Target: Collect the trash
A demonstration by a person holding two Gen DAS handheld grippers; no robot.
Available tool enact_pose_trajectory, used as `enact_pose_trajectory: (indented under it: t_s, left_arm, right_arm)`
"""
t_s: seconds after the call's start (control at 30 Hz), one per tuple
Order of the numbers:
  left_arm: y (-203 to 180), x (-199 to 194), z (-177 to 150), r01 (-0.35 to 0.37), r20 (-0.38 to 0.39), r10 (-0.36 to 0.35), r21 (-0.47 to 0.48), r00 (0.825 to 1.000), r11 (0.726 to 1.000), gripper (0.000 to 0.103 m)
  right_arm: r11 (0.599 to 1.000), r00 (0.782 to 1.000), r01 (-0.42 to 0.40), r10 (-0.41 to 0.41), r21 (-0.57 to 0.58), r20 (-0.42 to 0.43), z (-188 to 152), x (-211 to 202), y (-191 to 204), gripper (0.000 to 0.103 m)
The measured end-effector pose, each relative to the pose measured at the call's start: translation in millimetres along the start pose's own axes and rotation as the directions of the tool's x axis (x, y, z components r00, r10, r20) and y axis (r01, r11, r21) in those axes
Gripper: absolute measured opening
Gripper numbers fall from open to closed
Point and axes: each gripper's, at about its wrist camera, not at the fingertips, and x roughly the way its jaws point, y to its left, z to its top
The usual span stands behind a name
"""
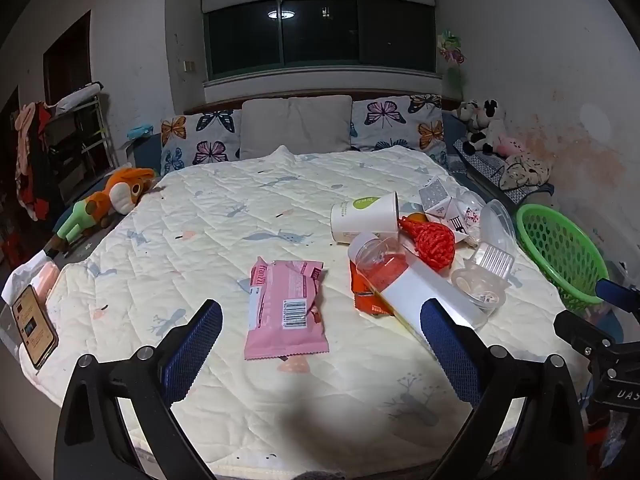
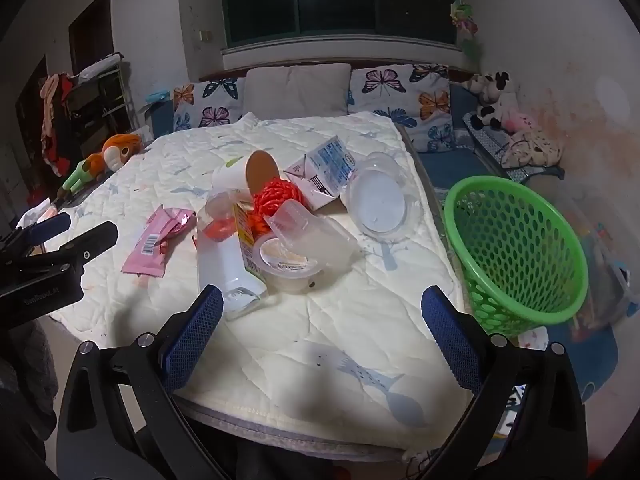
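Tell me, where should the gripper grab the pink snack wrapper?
Probably the pink snack wrapper's near sealed end, coming from above with the left gripper. It lies flat on the quilt, alone, and that thin crimped edge faces the open gripper.

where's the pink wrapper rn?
Flat on the bed, apart from the trash pile, on its left: dead ahead of the open left gripper, pink wrapper, left of the bottle.

A pink wrapper lies flat between the left tongs' fingers, while a toppled paper cup, bottle and clear tubs cluster just ahead of the right tongs, with a green basket to their right.
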Motion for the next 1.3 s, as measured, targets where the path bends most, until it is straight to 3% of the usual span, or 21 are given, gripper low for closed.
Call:
enact_pose_trajectory:
  t_s: [1.3]
  left_arm:
    - [1.8, 6.4, -1.1, -0.003, 0.004, 0.003, -0.015, 1.0, 1.0, 0.096]
  right_arm:
    - [1.0, 1.0, -0.002, 0.002, -0.004, 0.001, 1.0, 5.4, 3.8, 0.098]
